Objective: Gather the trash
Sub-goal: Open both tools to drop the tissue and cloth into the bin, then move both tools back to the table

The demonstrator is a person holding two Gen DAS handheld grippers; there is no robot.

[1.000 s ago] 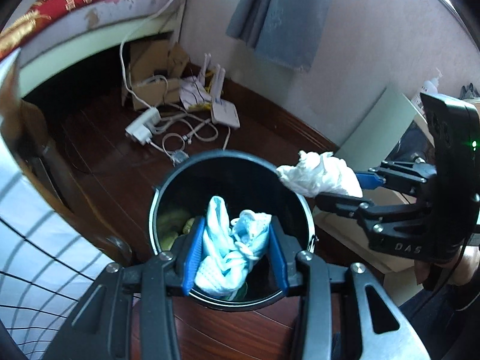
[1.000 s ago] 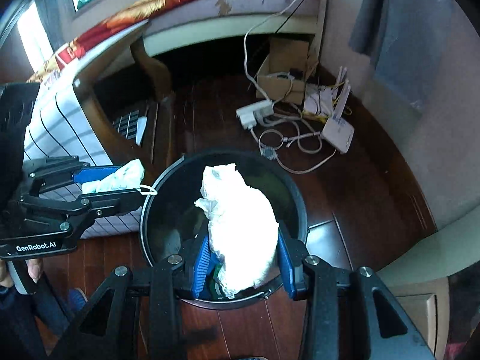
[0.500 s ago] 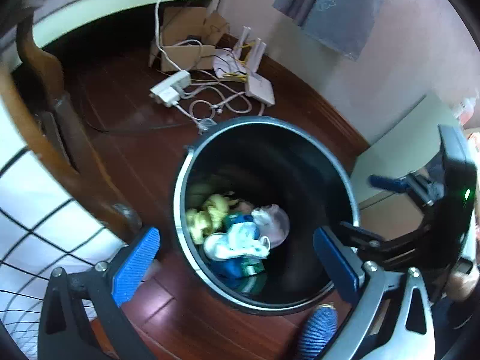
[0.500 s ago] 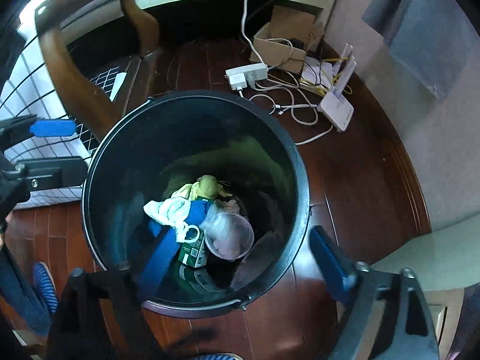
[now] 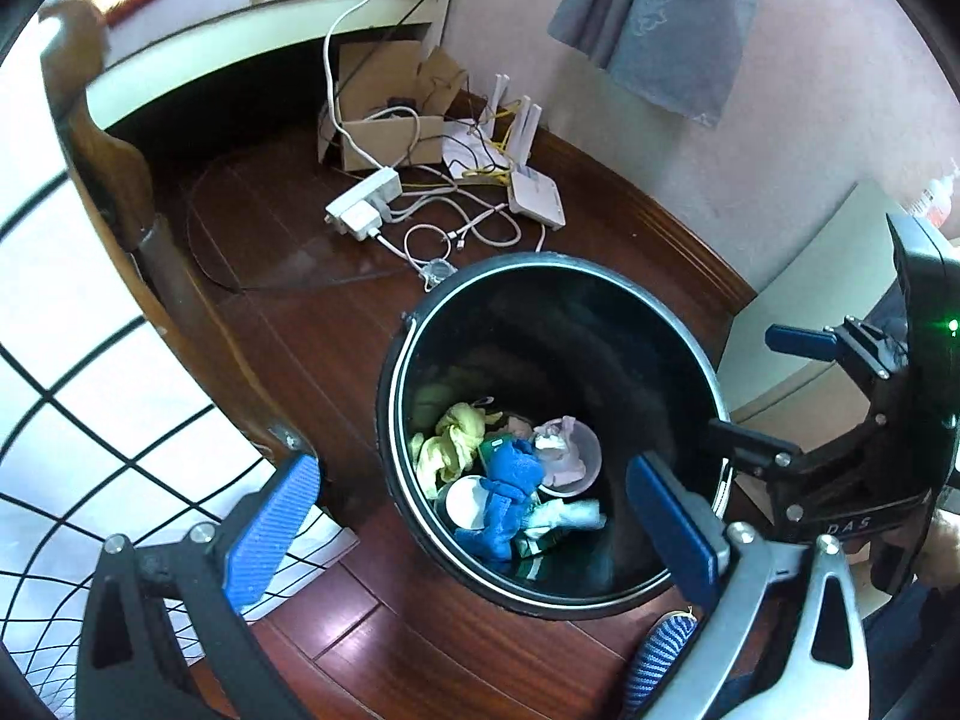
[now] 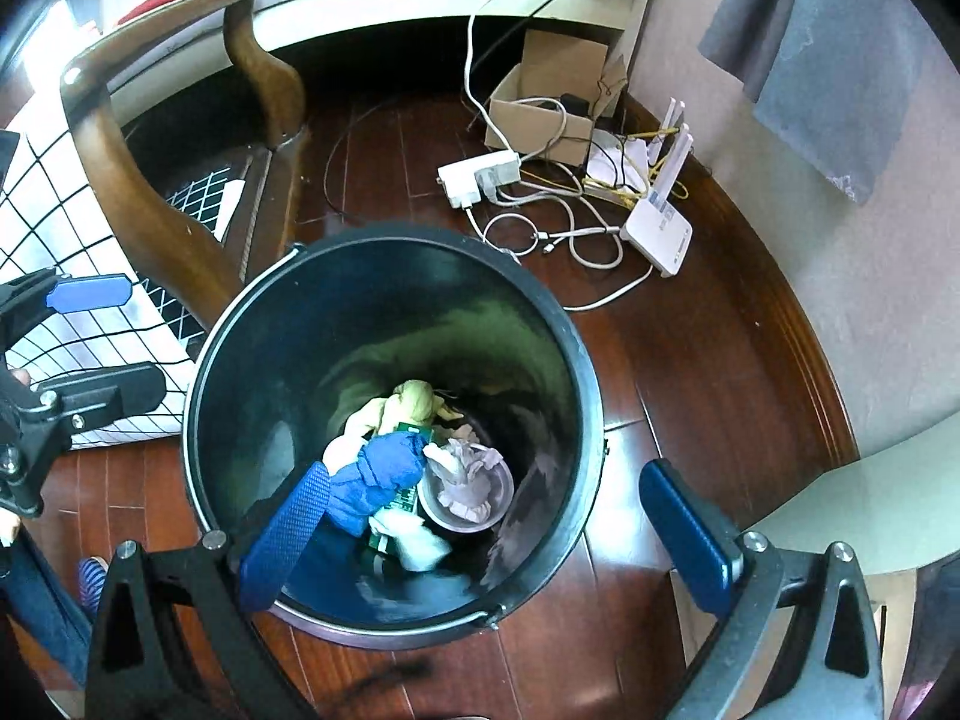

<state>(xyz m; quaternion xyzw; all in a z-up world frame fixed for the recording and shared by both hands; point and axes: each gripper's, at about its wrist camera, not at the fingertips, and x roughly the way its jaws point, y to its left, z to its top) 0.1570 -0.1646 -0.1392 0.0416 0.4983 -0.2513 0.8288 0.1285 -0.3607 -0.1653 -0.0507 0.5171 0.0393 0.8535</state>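
Note:
A black round bin stands on the dark wood floor below both grippers. At its bottom lie a yellow cloth, a blue cloth, a clear cup with a tissue in it and a white crumpled wad. My left gripper hangs over the bin's near left rim, open and empty. My right gripper is over the bin's right side, also open with nothing between its blue pads.
Beyond the bin lie a white power strip, loose cables, a router and a cardboard box by the wall. A curved wooden furniture leg and a white grid-patterned cloth stand left. A striped blue slipper lies near the bin.
Both grippers opened wide and dropped their white wads into the bin, where they now lie. Both hands sank closer to the bin's mouth.

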